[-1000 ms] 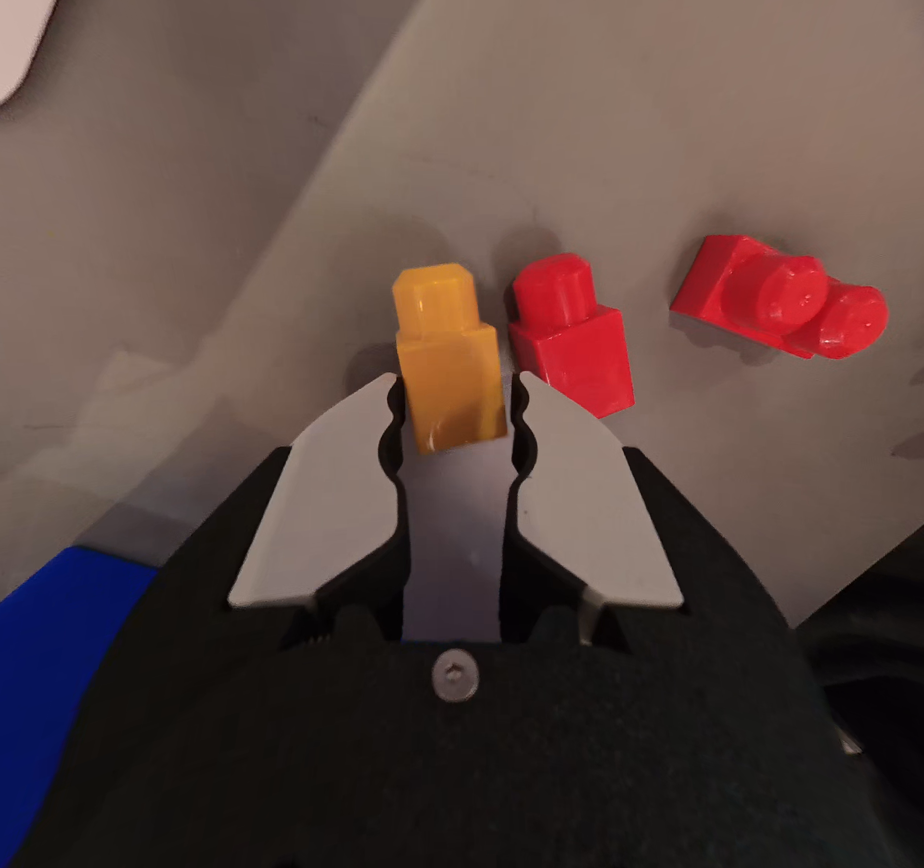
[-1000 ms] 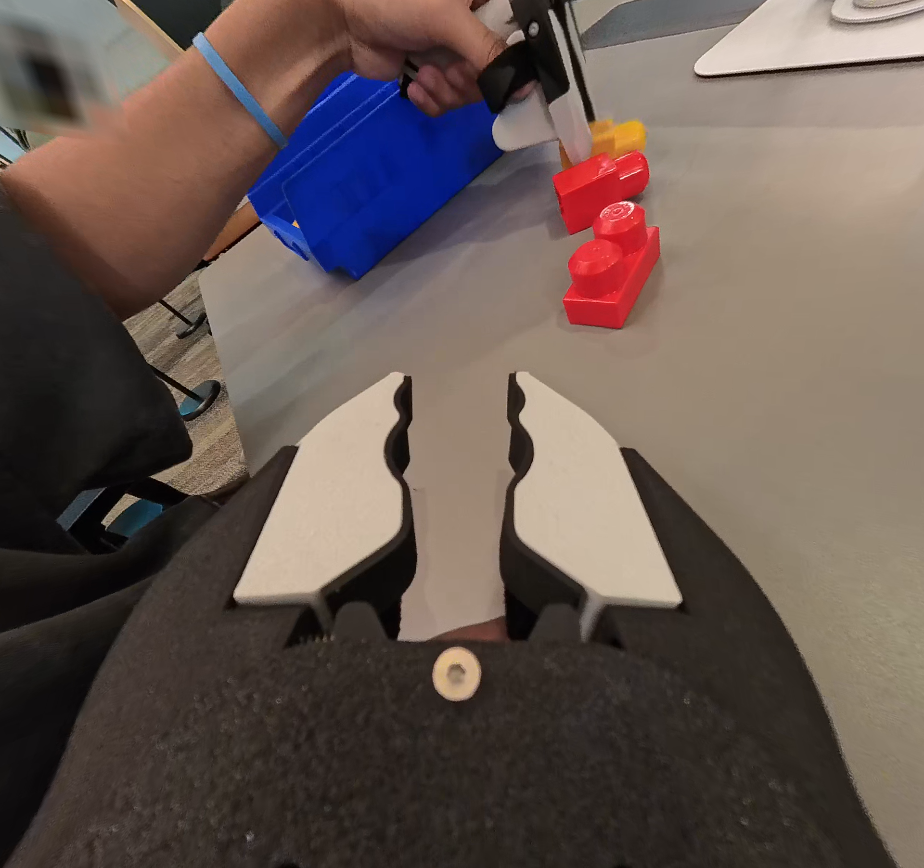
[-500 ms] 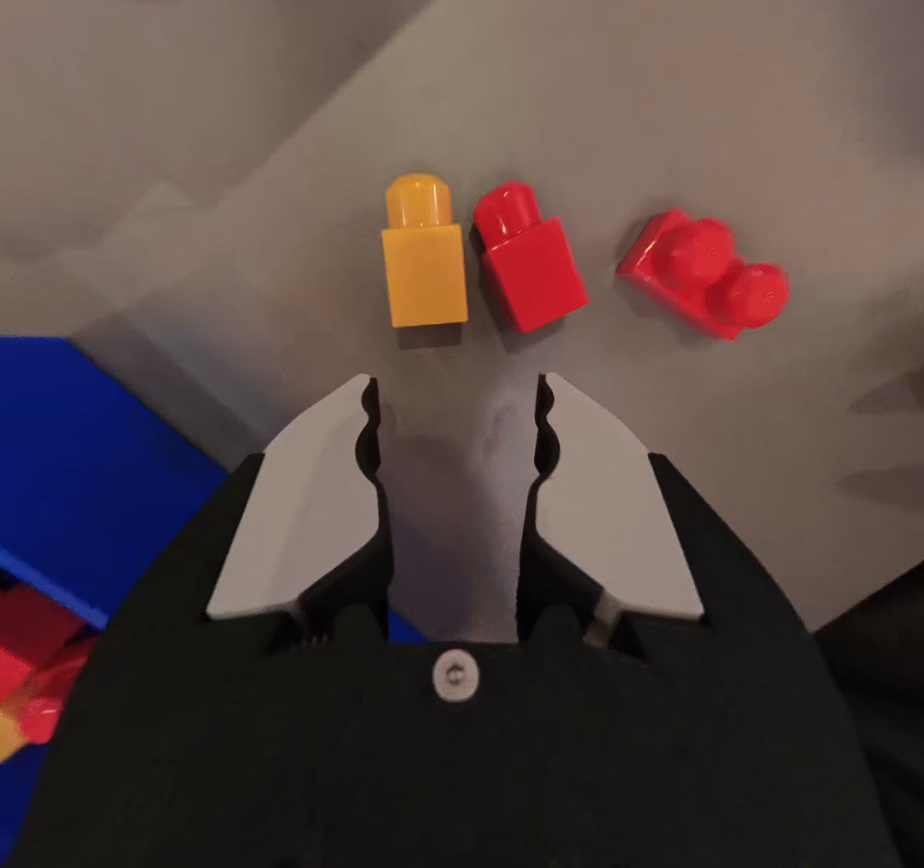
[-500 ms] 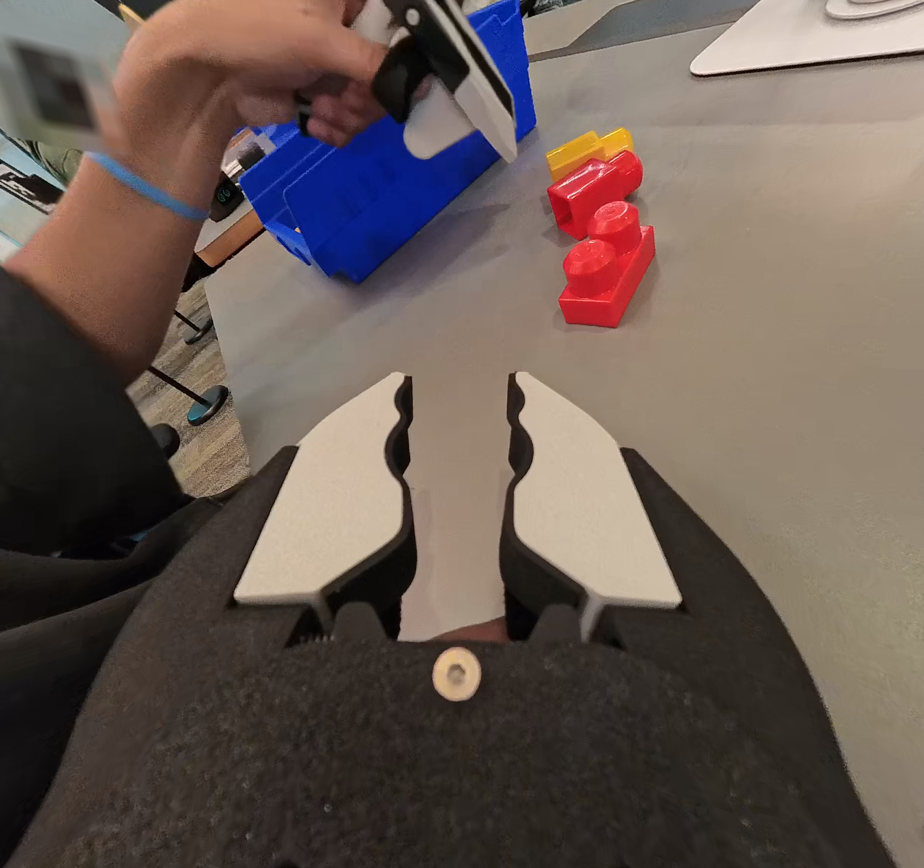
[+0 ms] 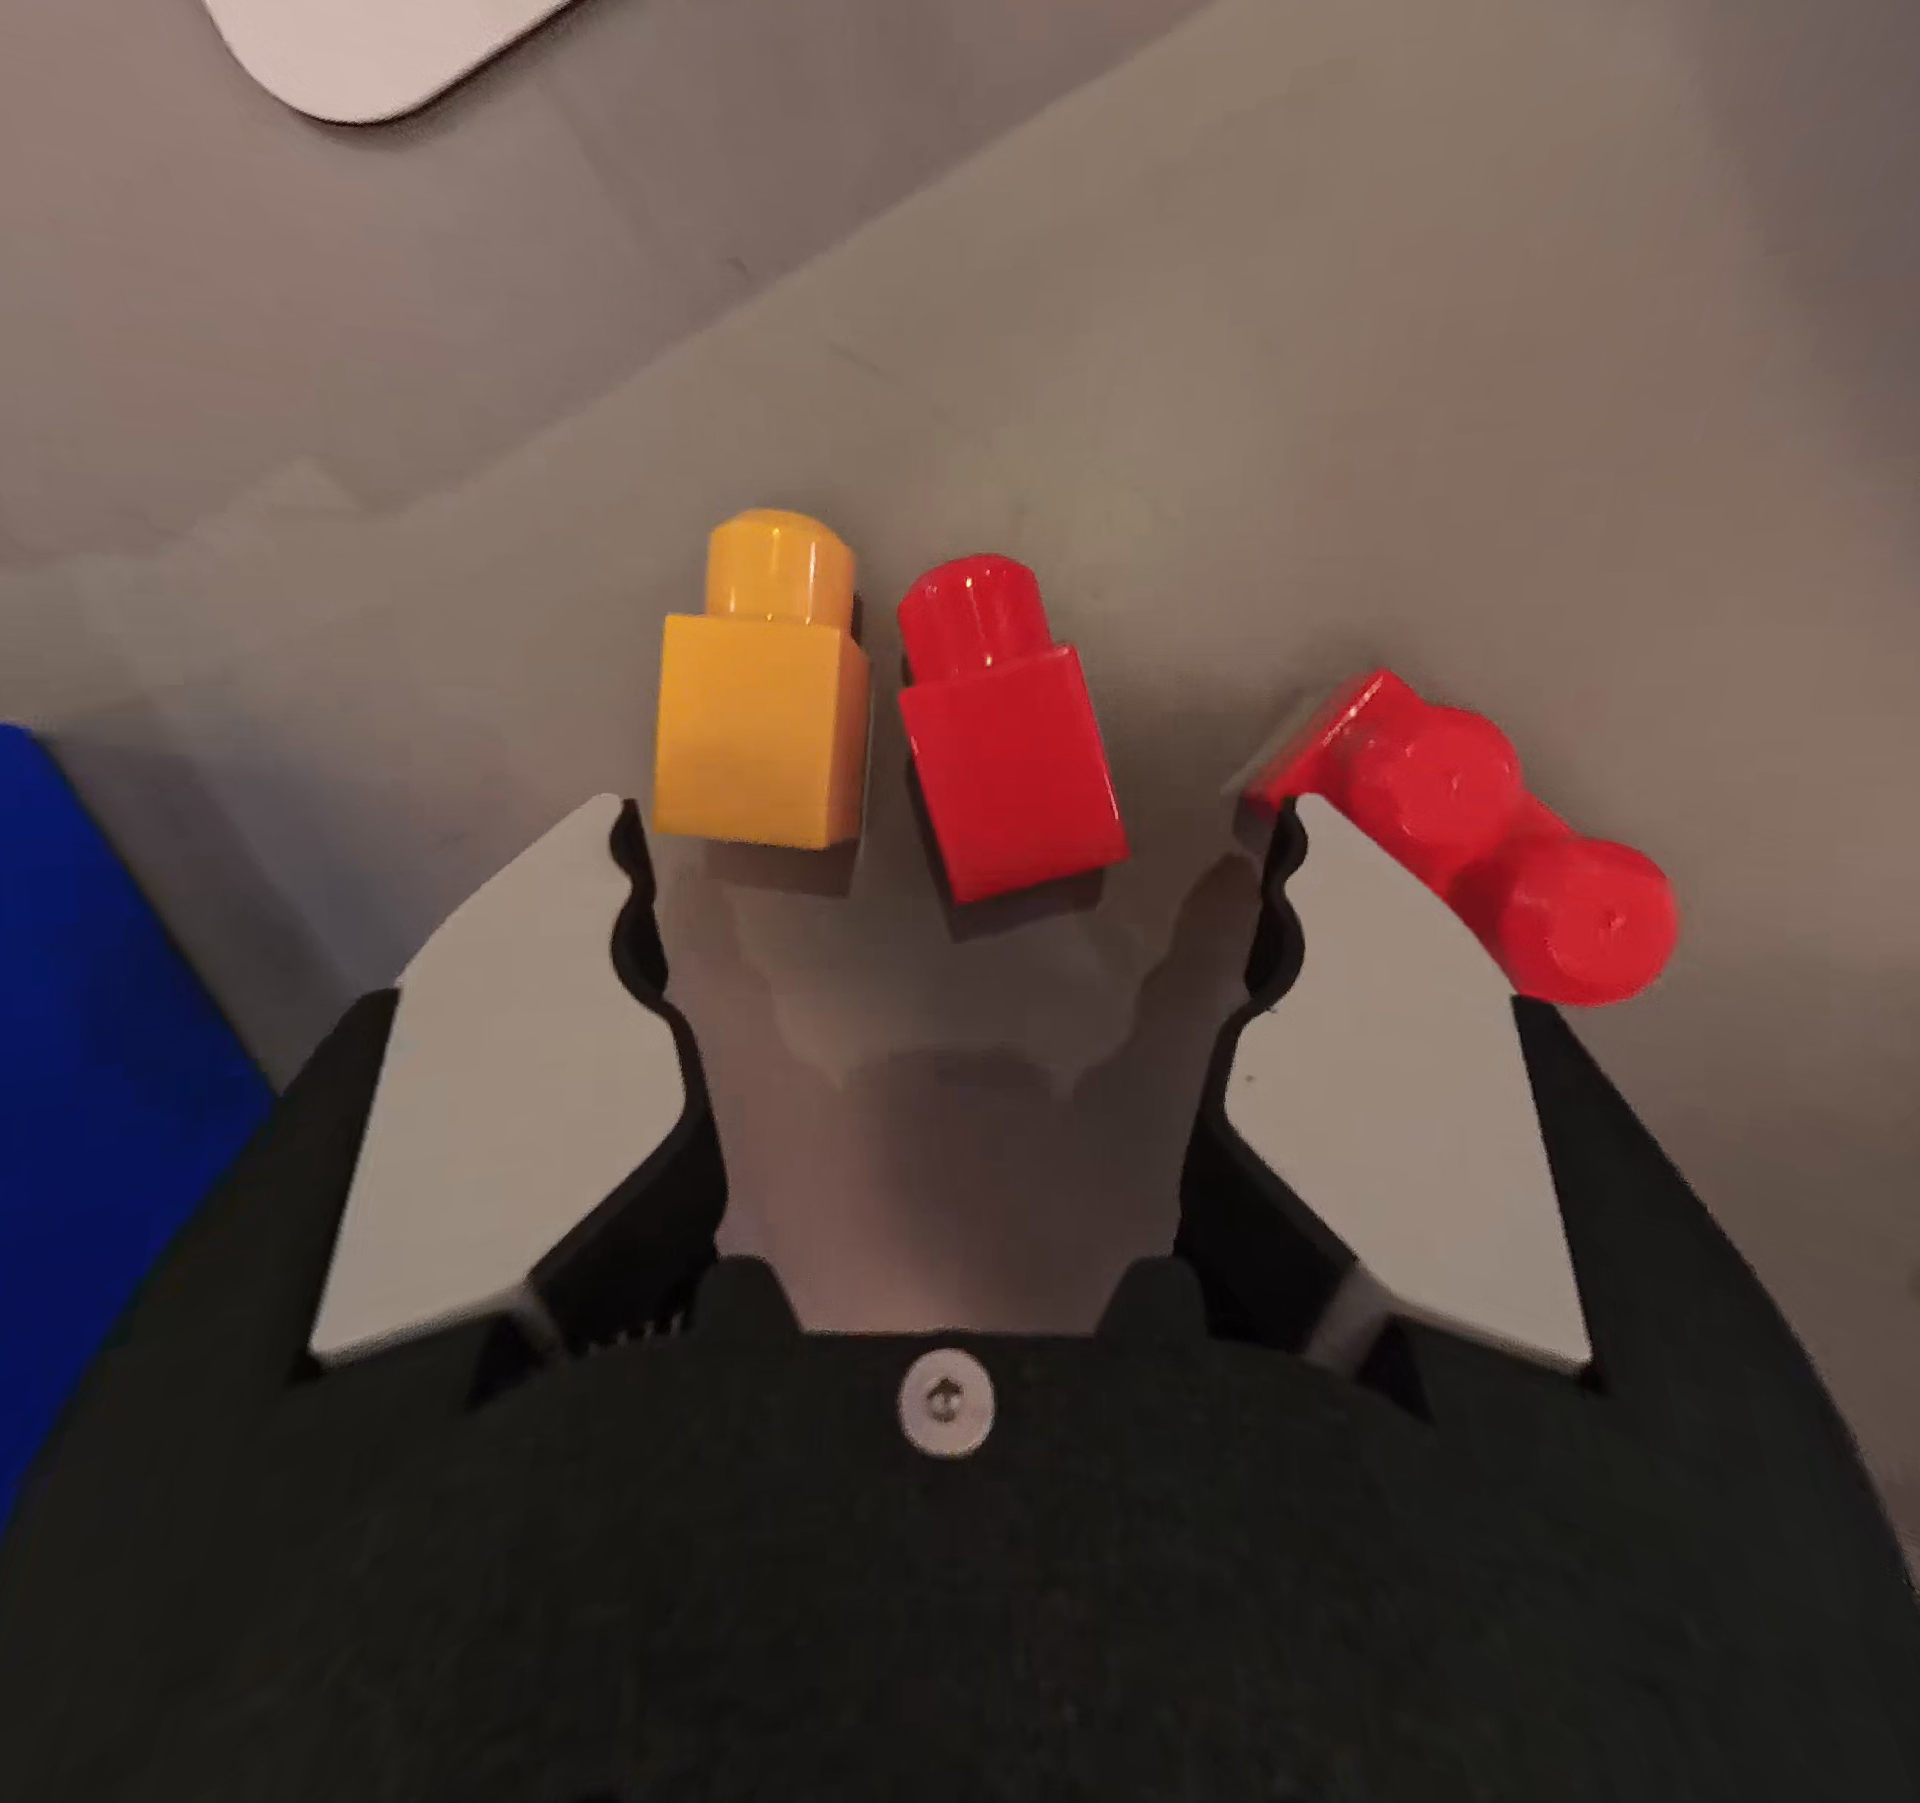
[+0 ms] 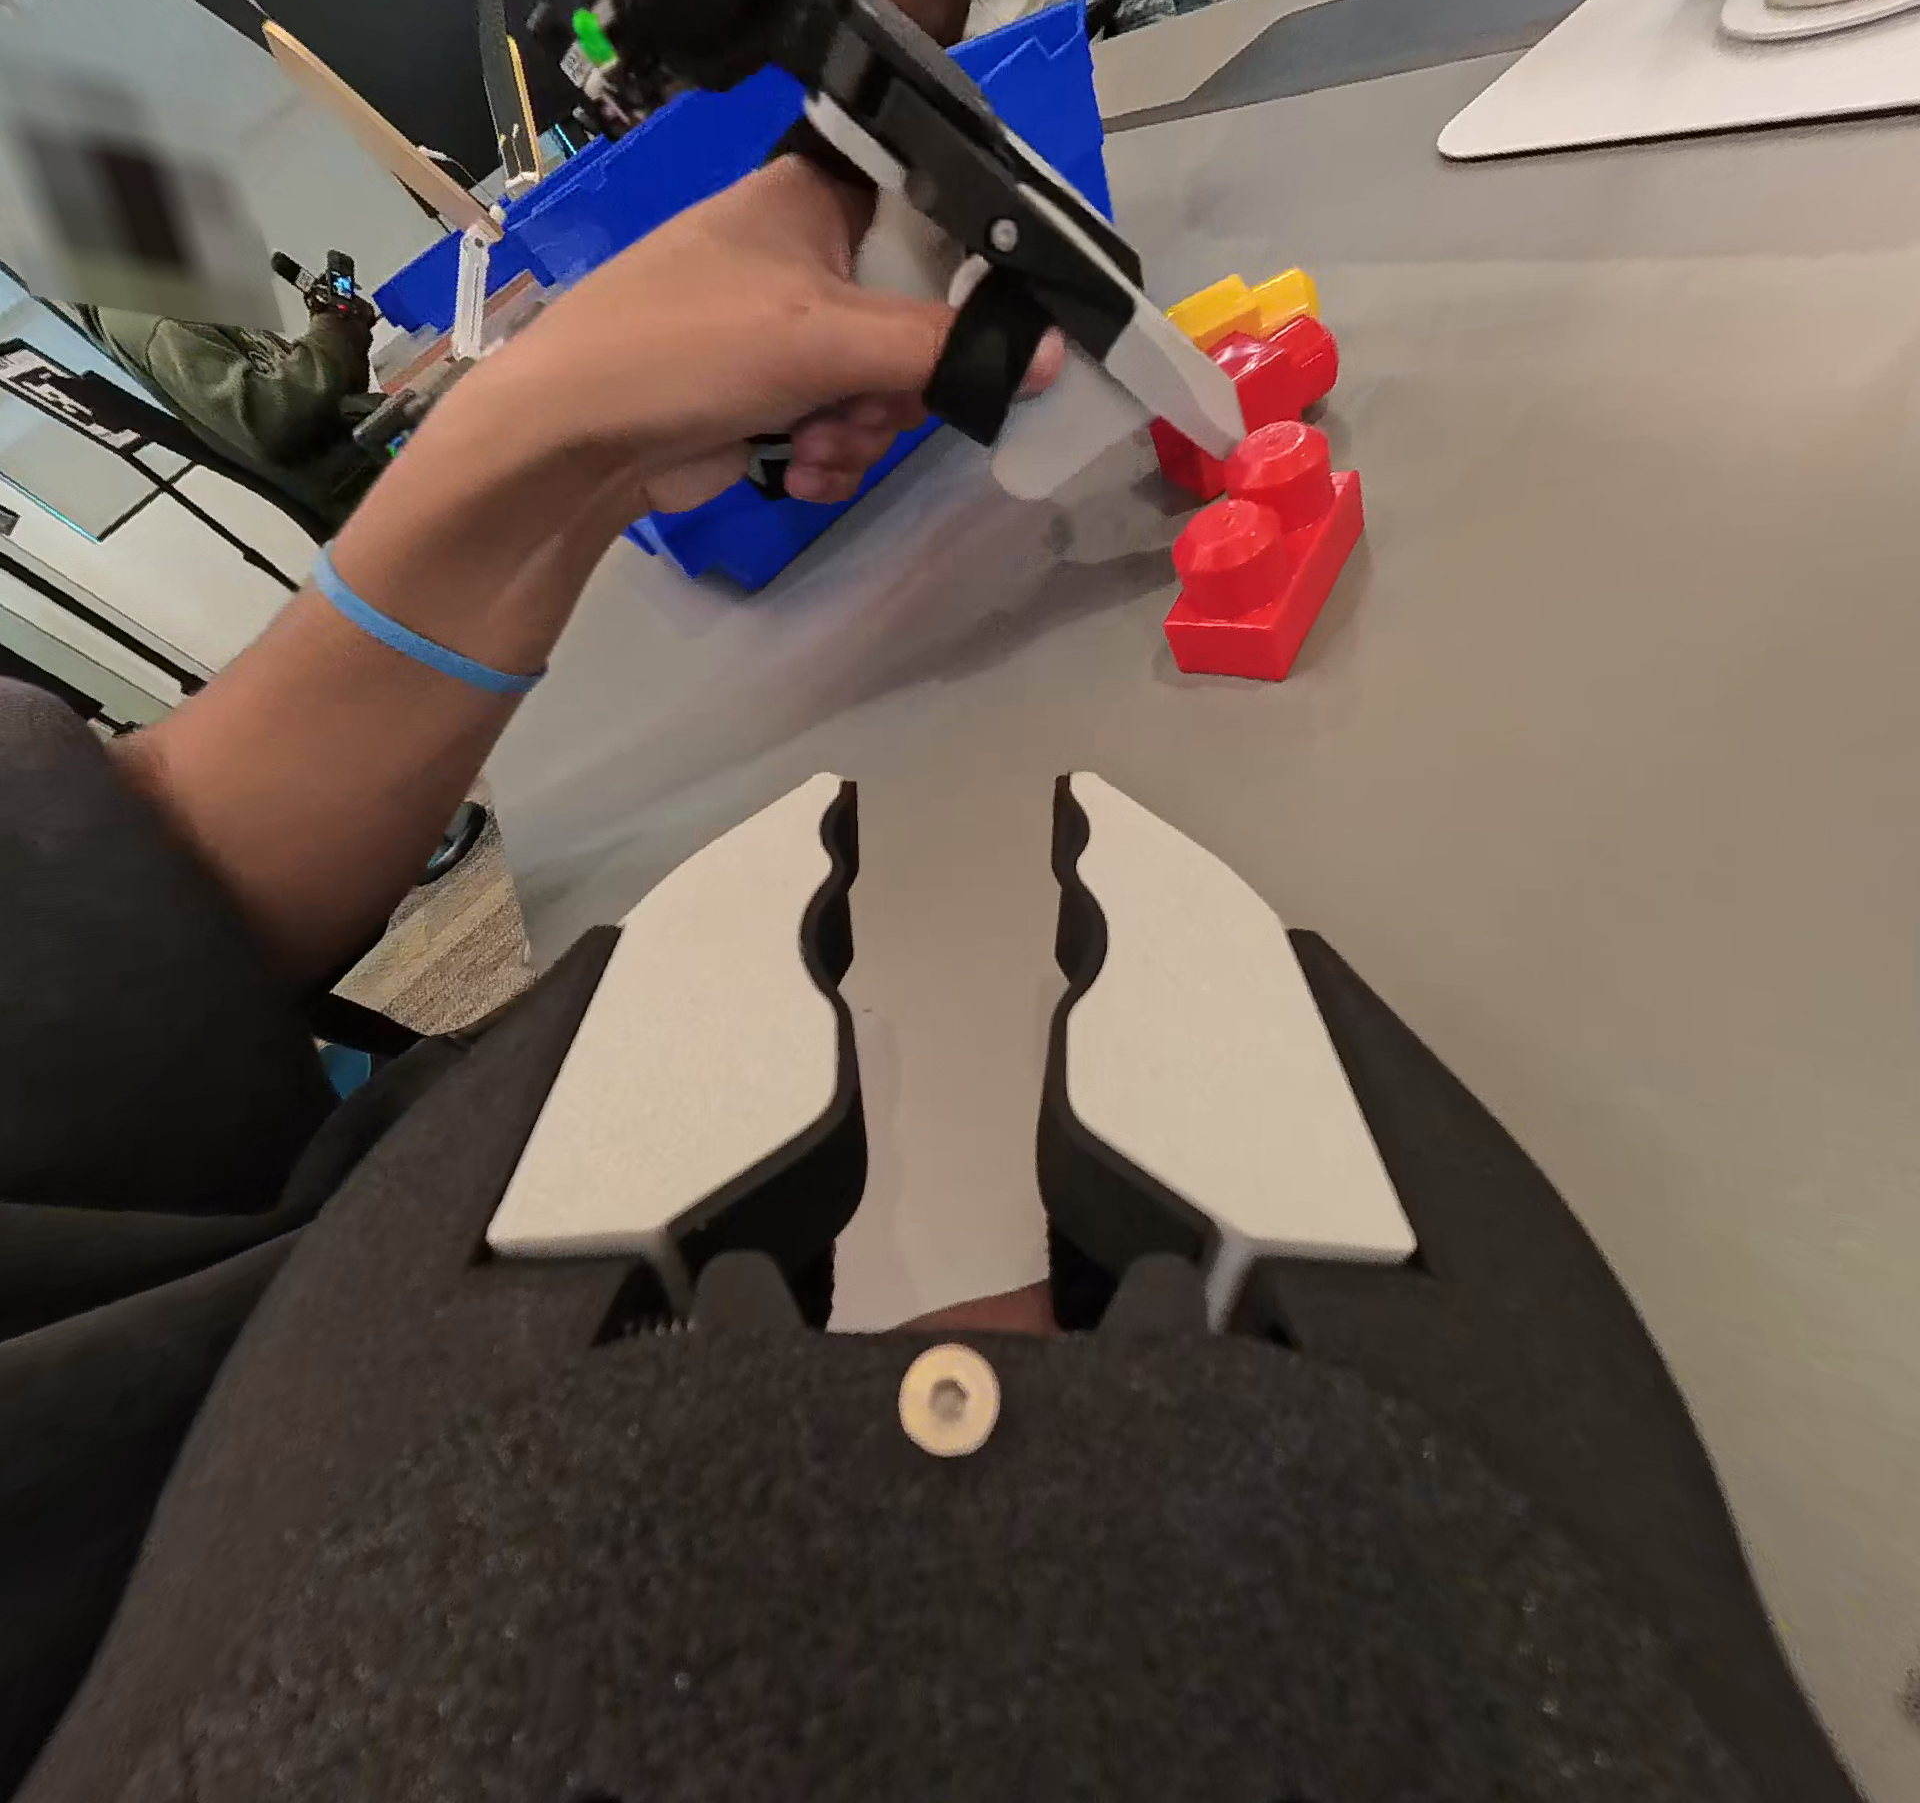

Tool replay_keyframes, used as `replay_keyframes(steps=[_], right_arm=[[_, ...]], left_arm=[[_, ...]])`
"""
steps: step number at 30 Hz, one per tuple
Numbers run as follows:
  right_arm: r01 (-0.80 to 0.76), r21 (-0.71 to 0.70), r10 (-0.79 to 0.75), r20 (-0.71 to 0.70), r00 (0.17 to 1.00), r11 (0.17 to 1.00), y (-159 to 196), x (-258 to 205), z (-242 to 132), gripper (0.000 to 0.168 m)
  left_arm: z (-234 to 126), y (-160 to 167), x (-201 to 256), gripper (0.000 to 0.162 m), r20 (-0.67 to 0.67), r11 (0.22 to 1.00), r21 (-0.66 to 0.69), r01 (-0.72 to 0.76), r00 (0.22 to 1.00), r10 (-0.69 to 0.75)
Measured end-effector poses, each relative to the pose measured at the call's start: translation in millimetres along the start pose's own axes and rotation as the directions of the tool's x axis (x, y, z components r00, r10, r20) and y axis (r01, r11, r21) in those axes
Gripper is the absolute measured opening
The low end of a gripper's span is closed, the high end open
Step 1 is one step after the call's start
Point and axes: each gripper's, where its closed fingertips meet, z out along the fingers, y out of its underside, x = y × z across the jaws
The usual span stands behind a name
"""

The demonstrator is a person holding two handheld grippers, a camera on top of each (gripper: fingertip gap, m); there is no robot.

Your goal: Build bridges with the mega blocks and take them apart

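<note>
No bridge stands yet: three loose plastic blocks lie unjoined on the grey table (image 5: 1403, 319). In the left wrist view, the yellow-orange single-stud block (image 5: 764, 714) lies on its side at about eleven o'clock from the left gripper (image 5: 951, 818), stud pointing to twelve. The red single-stud block (image 5: 1008, 756), also on its side, lies just beside it at twelve. The flat red two-stud block (image 5: 1455, 839) sits upright at two o'clock, partly behind the right-hand finger.

The left gripper's jaws are spread wide and hold nothing. The right gripper (image 6: 956, 787), well back at six o'clock from the blocks, is parted and empty too.

Judging by this, building has barely begun: the single-stud pieces need standing up as piers and the two-stud piece pressed across them; dismantling comes after. A blue plastic bin (image 6: 727, 164) sits at ten o'clock.
</note>
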Motion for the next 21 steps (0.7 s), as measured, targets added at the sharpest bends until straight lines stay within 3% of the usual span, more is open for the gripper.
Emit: replay_keyframes(steps=[4,11,21], right_arm=[[-0.009,0.011,0.009,0.0,1.0,1.0,-3.0,2.0,-3.1,0.035],[-0.017,0.011,0.017,0.004,1.0,1.0,-3.2,3.2,-4.0,0.036],[-0.021,0.003,0.021,0.0,1.0,1.0,-1.4,5.7,-3.3,0.035]], left_arm=[[15.3,-1.8,-12.1,0.109,0.047,0.999,-0.052,0.006,0.999,-0.004],[27.2,-1.1,-18.4,0.105,-0.036,0.991,-0.131,0.034,0.999,-0.039],[33.9,1.5,-18.6,0.096,-0.07,0.975,-0.219,-0.049,0.997,0.034]])
